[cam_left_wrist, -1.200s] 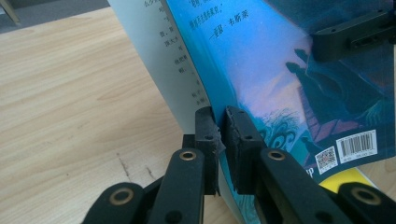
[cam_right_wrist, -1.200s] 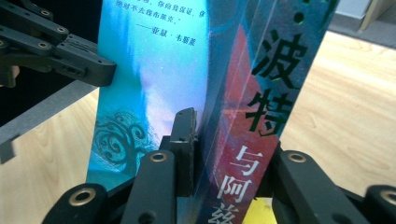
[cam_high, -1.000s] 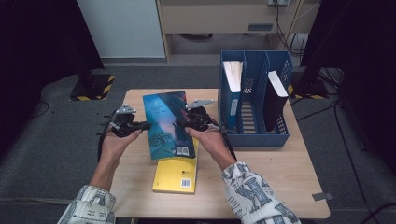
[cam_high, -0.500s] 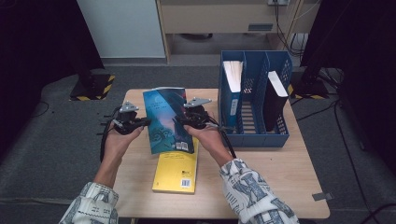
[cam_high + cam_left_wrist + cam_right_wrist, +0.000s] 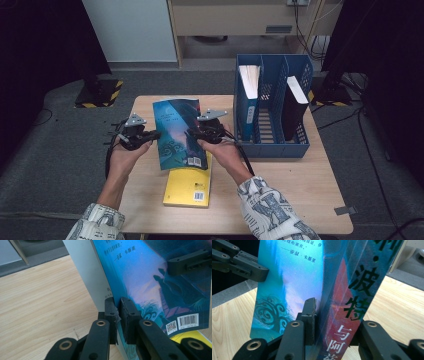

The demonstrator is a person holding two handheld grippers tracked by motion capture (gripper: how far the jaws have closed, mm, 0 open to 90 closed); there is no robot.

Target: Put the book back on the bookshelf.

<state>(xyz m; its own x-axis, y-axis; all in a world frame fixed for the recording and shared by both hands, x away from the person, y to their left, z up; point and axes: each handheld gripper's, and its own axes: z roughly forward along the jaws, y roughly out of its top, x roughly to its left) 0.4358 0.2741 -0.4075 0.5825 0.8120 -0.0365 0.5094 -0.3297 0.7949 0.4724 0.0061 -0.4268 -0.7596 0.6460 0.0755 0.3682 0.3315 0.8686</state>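
A blue paperback (image 5: 177, 132) hangs tilted above the wooden table (image 5: 290, 190), held from both sides. My left gripper (image 5: 154, 135) is shut on its open page edge, and its pads pinch the cover (image 5: 117, 312). My right gripper (image 5: 194, 133) is shut on the spine side; the book (image 5: 294, 277) stands between its jaws, and the thick spine hides the right fingertip. A yellow book (image 5: 189, 187) lies flat on the table just under the blue one. The blue cover (image 5: 152, 280) has a barcode at its lower corner.
At the right stands a blue file rack (image 5: 272, 145) with three slots. A white-paged book (image 5: 249, 80) is in its left slot and a dark book (image 5: 295, 100) in its right one. Bare tabletop lies in front of the rack and left of the books.
The blue book has shifted only slightly, tipping a little between the two grippers. Both grippers keep their hold on it.
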